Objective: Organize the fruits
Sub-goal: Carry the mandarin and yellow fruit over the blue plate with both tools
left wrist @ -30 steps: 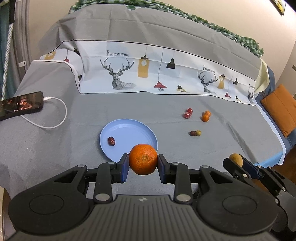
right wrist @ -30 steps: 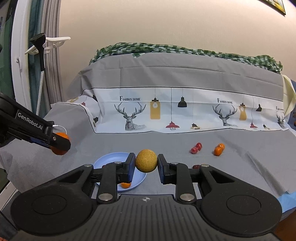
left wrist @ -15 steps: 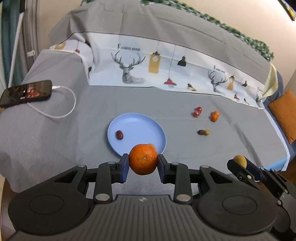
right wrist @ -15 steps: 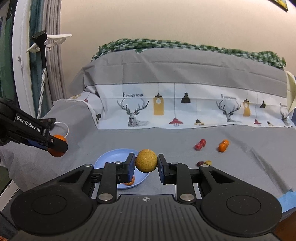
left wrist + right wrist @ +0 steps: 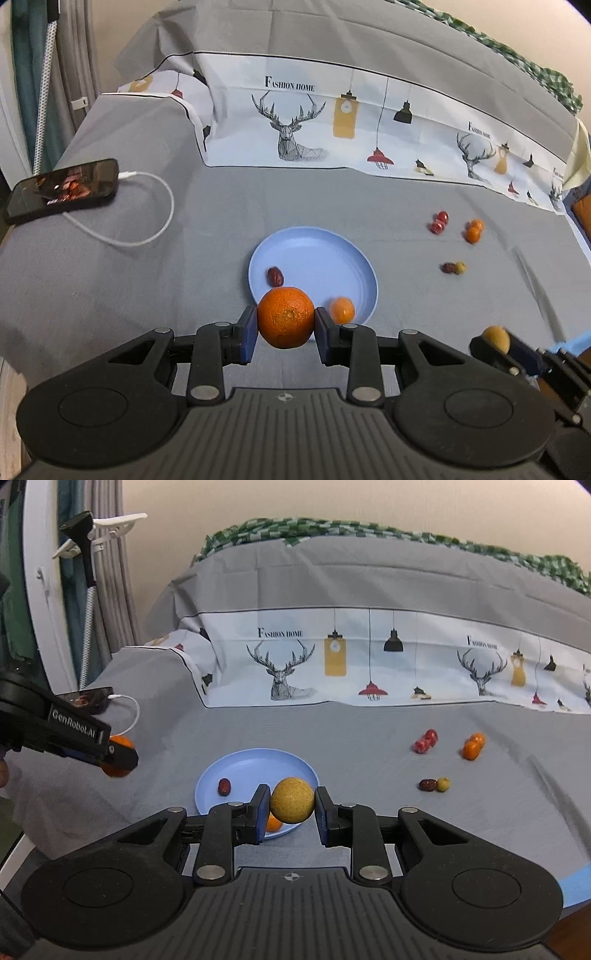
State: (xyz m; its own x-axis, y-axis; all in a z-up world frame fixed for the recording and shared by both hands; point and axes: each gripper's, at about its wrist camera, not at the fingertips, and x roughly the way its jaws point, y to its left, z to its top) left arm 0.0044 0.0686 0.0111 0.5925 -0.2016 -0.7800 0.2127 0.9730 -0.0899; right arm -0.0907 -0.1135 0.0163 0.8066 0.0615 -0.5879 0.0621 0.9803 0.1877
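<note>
Orange (image 5: 285, 317) clamped between jaws.

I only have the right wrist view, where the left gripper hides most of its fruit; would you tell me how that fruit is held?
Observer: The large orange sits centred between the blue pads of the left gripper, with both jaws pressing on it.
Operator: Thank you. Something orange on the plate is half hidden in my view; what is it?
Observer: It is a small orange, whole, lying inside the blue plate by its near rim, apart from the red date.
</note>
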